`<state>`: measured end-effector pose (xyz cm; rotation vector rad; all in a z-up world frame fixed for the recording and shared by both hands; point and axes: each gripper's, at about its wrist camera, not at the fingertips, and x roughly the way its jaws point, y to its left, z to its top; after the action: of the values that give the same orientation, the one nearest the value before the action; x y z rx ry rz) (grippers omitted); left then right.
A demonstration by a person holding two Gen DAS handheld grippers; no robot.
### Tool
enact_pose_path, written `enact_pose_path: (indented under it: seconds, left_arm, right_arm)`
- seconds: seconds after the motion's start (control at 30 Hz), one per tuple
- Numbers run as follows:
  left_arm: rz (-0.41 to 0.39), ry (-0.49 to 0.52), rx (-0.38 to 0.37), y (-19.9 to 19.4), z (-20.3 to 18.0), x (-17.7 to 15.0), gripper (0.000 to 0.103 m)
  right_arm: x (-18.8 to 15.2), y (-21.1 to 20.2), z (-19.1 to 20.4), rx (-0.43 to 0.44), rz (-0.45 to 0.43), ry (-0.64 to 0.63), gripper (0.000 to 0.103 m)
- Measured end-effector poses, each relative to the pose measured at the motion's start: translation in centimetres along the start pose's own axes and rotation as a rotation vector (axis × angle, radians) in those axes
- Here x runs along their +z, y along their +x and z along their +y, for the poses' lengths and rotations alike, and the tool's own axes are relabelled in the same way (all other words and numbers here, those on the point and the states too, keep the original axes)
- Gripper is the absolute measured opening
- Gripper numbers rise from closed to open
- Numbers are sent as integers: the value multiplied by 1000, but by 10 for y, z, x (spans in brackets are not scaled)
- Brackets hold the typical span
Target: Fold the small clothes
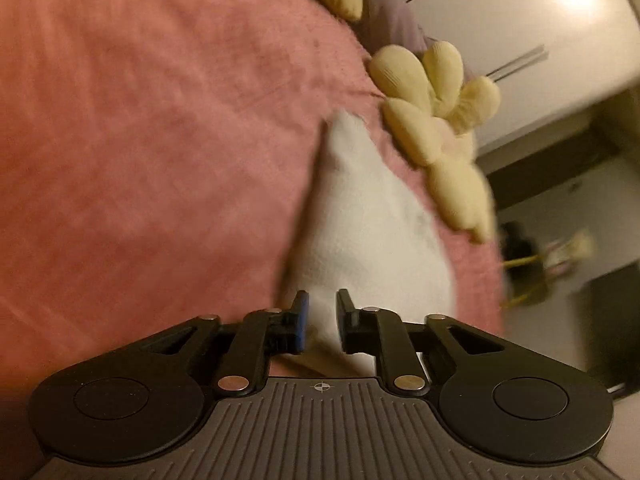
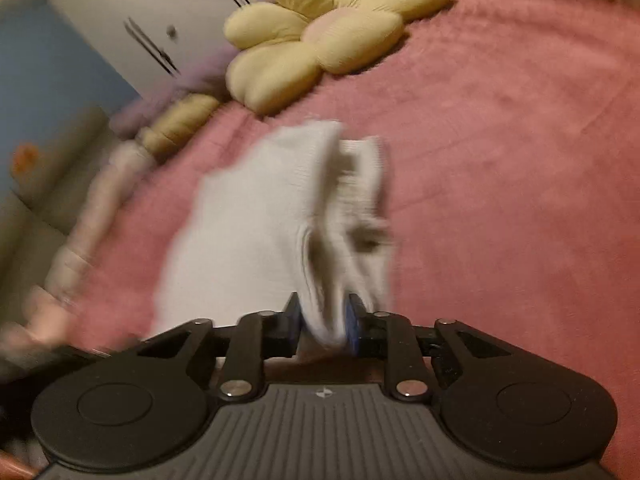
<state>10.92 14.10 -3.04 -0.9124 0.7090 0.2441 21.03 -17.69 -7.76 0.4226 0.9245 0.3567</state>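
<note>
Pinching white cloth from both ends, the two hand-held grippers have a small white garment (image 1: 360, 220) stretched over the pink bedspread (image 1: 140, 140), and most of the risk sits in how little fabric each one holds. In the left wrist view the left gripper (image 1: 320, 320) is clamped on a narrow tongue of the cloth, its jaws drawn close with the fabric pressed between them, and the garment runs away from it toward one o'clock, tapering to a point just short of the yellow flower cushion (image 1: 436, 128). In the right wrist view the right gripper (image 2: 324, 320) is closed on a bunched edge of what looks like the same piece, ribbed like a sock or cuff, with a loose flap standing up at twelve o'clock and the body spreading out toward ten o'clock. Both pictures are smeared, so I cannot tell how deep either bite goes. My judgement is that the fold is only starting: the cloth is gathered, not yet laid flat or doubled over. A shallow pinch could slip free if the two ends are pulled apart too hard, dropping one end onto the bedspread in a heap. The bunched layers in the right jaws could also carry a twist into the fold, leaving it crooked. The cushion lies near the garment's far tip and could catch it.
</note>
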Motion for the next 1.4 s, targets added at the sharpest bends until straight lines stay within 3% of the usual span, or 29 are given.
enact_pose_path:
  seconds: [0.1, 0.17, 0.23, 0.3, 0.4, 0.57, 0.67, 0.77, 0.83, 0.9, 1.1, 1.2, 1.3, 1.37, 1.4]
  left_arm:
    - [-96, 146, 101, -6, -15, 10, 40]
    - [-94, 214, 128, 6, -34, 19, 42]
    - [-108, 264, 123, 24, -55, 29, 56]
    - [-177, 259, 135, 41, -69, 40, 80]
    - [-251, 236, 183, 73, -81, 58, 84]
    - [-235, 210, 282, 130, -76, 67, 86]
    - [-169, 277, 343, 161, -72, 52, 91]
    - [-272, 364, 361, 166, -72, 27, 95]
    - [-275, 358, 362, 170, -69, 28, 98]
    - [-268, 349, 354, 174, -65, 31, 101]
    - [-282, 375, 365, 178, -67, 29, 102]
    - [-223, 362, 343, 173, -68, 38, 102]
    - [-112, 371, 347, 150, -74, 49, 102]
    - [-104, 347, 331, 120, -78, 45, 102]
    - [-109, 342, 316, 106, -80, 40, 103]
  right_arm:
    - [2, -25, 0, -17, -87, -41, 40]
    - [9, -36, 15, -82, -191, -150, 40]
    - [16, -34, 38, -109, -249, -274, 41]
    - [22, -17, 69, -141, -286, -438, 40]
    - [30, 14, 102, -133, -341, -578, 40]
    - [56, 66, 116, -121, -326, -581, 41]
    - [57, 99, 108, -183, -272, -651, 46]
    - [57, 120, 78, -258, -258, -600, 53]
    - [58, 119, 59, -266, -288, -496, 62]
    - [54, 119, 53, -272, -309, -474, 64]
    - [48, 130, 47, -278, -327, -487, 68]
    - [51, 130, 53, -302, -320, -503, 72]
    - [62, 130, 63, -328, -247, -526, 73]
    - [71, 114, 65, -303, -194, -499, 74]
    - [70, 100, 65, -280, -213, -485, 74]
